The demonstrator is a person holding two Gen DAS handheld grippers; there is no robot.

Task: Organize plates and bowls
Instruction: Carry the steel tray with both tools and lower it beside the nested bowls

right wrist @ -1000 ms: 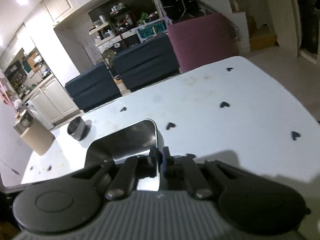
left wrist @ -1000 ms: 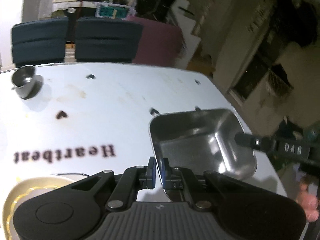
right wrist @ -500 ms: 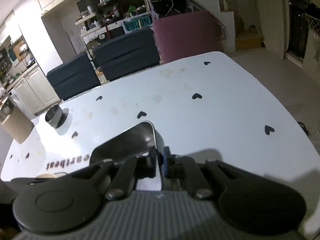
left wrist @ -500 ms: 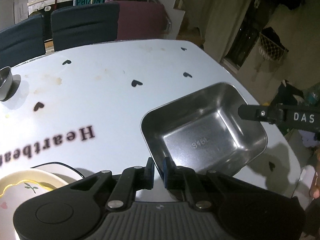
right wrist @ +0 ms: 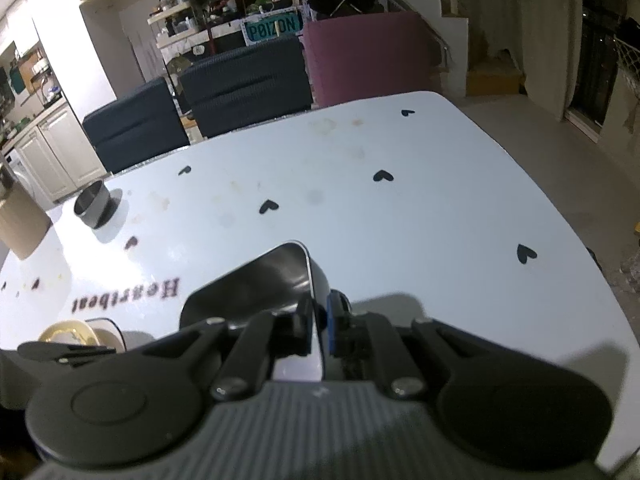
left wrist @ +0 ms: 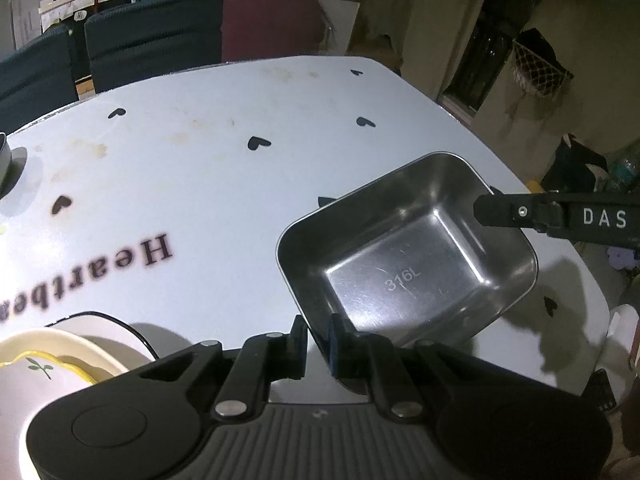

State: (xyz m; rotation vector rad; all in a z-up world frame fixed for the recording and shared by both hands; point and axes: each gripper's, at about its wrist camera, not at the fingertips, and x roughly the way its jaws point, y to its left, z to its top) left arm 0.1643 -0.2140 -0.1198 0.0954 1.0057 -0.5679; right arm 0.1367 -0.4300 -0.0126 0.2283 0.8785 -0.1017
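Hanging tilted above the counter (left wrist: 208,184), right of the "Heartbeat" lettering (left wrist: 80,276), the rectangular steel tray (left wrist: 404,264) is pinched at its near rim by the left gripper (left wrist: 316,340) and at its right rim by the right gripper (right wrist: 320,332), its hollow facing up and its long axis running from the left gripper toward the counter's far right corner.

One rectangular steel tray (left wrist: 404,256), stamped 316L on its floor. One small round steel cup (right wrist: 93,204) near the far left edge of the tabletop (left wrist: 224,184). One stack of round dishes at the near left: a yellow-rimmed leaf-print plate (left wrist: 36,368) on top, a cream one (left wrist: 86,346) under it, a black-rimmed white one (left wrist: 100,322) at the bottom, so three dishes can be told apart. Two grippers, the left gripper (left wrist: 316,344) and the right gripper (right wrist: 319,330). Two dark blue chairs (right wrist: 240,80) and one maroon chair (right wrist: 360,56) behind the tabletop. One brown box (right wrist: 20,224) at the left edge.
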